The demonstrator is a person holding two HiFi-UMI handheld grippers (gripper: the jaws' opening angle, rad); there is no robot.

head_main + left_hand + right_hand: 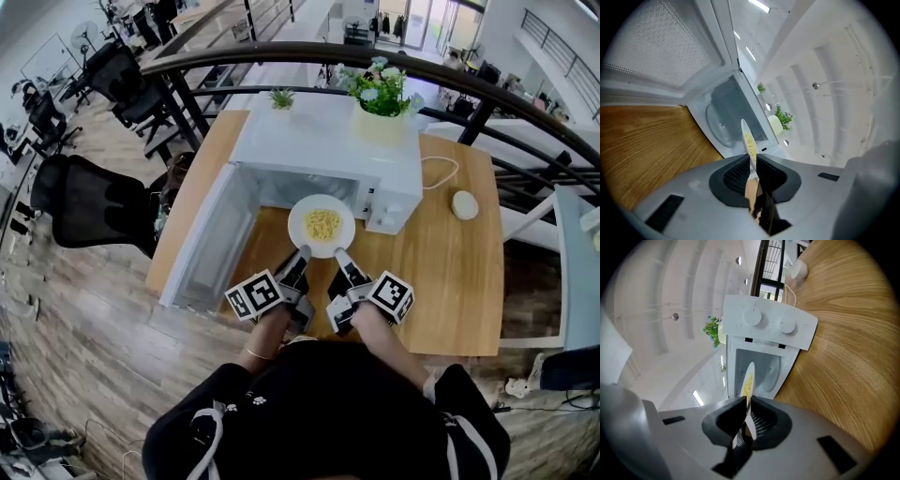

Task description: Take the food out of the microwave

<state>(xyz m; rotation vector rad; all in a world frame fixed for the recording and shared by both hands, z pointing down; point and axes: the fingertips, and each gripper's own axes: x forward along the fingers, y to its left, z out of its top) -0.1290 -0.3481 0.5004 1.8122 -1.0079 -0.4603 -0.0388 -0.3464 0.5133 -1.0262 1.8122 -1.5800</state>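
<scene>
Plate of yellow food [322, 225] hangs just outside the open microwave [309, 141], rim pinched at 7 and 5 o'clock by left tool [302, 253] and right tool [340, 254]; uneven pull could tip it.

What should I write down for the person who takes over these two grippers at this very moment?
Left gripper: shut on the near rim of the plate.
Right gripper: shut on the same rim, beside the left one.
Plate with yellow food: held at the mouth of the microwave, above the table. Door open to the left.
Done: door open, plate gripped and off the turntable.
Left: bring it fully clear, then set it on the table.
</scene>
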